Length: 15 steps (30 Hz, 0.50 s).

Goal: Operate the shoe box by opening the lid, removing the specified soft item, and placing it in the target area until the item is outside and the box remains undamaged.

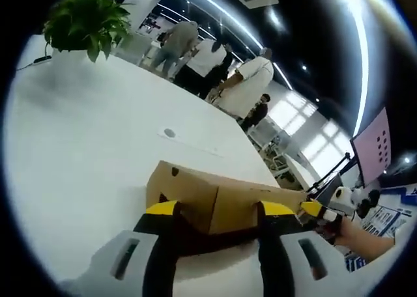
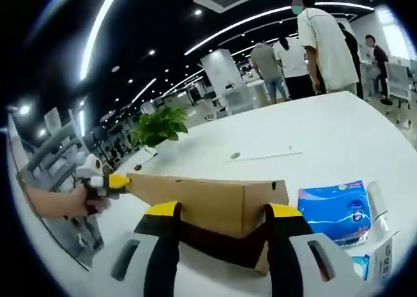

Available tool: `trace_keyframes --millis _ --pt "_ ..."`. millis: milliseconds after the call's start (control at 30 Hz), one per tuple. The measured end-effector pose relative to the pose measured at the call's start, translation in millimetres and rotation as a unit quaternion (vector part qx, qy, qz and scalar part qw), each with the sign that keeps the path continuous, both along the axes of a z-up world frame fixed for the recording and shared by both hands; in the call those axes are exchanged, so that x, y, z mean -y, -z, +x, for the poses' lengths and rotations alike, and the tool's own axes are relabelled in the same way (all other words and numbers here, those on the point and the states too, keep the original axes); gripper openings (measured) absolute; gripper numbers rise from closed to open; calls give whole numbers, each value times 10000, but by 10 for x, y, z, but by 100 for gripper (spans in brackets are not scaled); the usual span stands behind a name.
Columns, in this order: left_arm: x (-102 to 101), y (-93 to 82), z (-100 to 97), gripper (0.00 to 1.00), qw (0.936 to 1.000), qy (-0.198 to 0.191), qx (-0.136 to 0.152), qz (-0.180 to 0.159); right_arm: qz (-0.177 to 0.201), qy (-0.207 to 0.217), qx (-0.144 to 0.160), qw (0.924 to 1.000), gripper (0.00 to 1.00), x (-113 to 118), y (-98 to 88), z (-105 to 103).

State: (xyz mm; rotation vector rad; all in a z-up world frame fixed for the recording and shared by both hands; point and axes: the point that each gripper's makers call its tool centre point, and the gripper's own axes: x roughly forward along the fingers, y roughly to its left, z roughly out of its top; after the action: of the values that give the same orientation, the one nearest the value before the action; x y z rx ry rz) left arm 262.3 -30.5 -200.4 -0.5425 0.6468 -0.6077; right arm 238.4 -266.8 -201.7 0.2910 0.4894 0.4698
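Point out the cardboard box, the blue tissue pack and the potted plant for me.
box [image 2: 208, 202]: right gripper view, its brown side wall between the gripper's jaws.
tissue pack [image 2: 333, 212]: right gripper view, middle of the blue wrapper.
plant [image 1: 88, 20]: left gripper view, its green leaves.

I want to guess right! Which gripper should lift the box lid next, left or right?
Hard to call: the left gripper and the right gripper each straddle an end of the closed cardboard box. Probably both should lift together.
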Motion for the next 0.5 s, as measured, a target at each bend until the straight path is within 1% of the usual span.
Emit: trace_keyframes --millis 100,133,167,200,233,267,367,500 --pt "12 61 -55 47 9999 1 -77 133 -218 -127 -64 9997 53 -17 62 -38" --pt "19 68 -68 47 9998 6 -46 169 -356 -196 -47 9992 53 -21 85 -49" --pt "16 85 -81 47 9997 -2 -17 247 -390 -232 -73 9989 53 -30 105 -59" --pt "13 110 -97 47 9995 -3 -27 316 -416 -249 -124 9987 53 -35 129 -66" --pt "17 138 -108 47 9994 -17 -48 330 -583 -342 -158 9976 54 -44 175 -83" --pt "21 164 -120 47 9994 4 -57 356 -638 -362 -172 9972 54 -46 199 -80" --pt "22 230 -145 48 9992 -29 -109 389 -764 -405 -204 9960 55 -59 268 -89" --pt "35 287 -161 48 9990 -28 -130 438 -810 -372 -222 9958 56 -66 314 -80"
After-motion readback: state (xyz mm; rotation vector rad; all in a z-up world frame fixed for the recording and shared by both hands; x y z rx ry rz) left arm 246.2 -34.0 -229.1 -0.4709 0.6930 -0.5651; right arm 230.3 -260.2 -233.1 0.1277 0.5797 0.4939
